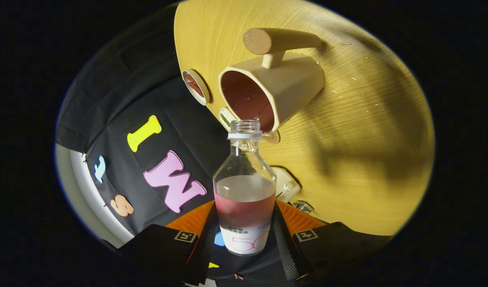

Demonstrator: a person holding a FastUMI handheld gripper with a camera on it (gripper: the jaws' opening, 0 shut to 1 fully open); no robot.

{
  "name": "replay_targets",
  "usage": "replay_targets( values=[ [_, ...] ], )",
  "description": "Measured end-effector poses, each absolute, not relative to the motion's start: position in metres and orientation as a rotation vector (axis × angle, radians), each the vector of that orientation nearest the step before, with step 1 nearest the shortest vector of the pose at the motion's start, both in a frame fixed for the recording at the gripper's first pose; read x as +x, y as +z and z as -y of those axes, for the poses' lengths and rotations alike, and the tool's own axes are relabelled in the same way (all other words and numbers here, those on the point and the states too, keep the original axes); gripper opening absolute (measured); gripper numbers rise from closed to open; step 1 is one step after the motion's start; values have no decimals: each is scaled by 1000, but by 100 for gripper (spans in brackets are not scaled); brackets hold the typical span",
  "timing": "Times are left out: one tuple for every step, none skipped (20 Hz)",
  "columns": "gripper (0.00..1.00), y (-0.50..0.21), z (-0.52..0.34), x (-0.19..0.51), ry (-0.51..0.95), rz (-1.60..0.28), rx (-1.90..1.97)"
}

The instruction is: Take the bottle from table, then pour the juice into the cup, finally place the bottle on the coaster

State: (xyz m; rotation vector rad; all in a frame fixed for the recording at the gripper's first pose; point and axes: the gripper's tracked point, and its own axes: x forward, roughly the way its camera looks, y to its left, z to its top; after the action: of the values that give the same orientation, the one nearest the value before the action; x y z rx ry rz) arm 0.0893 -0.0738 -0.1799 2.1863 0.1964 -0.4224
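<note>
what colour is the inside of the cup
Reddish brown inside the cup, cream outside; clearest in the gripper view.

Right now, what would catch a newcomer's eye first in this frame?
The clear bottle, uncapped and part full of red juice, is clamped between the gripper fingers. Its open mouth sits at the rim of the cream cup with a wooden handle, just ahead on the wooden table. Droplets speckle the table beyond the cup.

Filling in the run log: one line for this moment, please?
stage: pouring | hand-held gripper: shut on bottle | bottle mouth at cup rim | table: droplets
</note>
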Motion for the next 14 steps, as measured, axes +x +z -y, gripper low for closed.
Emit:
replay_targets(
  values=[
    [74,-180,75,91,-422,-190,2192],
    [74,-179,77,92,-425,-184,2201],
    [74,-179,80,93,-430,-170,2218],
    [74,-175,84,94,-432,-146,2241],
    [74,-173,87,95,-433,-120,2266],
    [74,-172,87,96,-434,-108,2287],
    [74,-173,88,93,-435,-109,2300],
    [74,-173,88,94,-436,-110,2309],
    [74,-173,89,94,-434,-110,2317],
    [74,-172,90,94,-434,-115,2324],
    [74,-170,92,95,-434,-120,2327],
    [74,-170,94,96,-436,-122,2325],
    [74,-170,94,95,-437,-121,2323],
    [74,-169,95,95,-436,-114,2324]
  ],
)
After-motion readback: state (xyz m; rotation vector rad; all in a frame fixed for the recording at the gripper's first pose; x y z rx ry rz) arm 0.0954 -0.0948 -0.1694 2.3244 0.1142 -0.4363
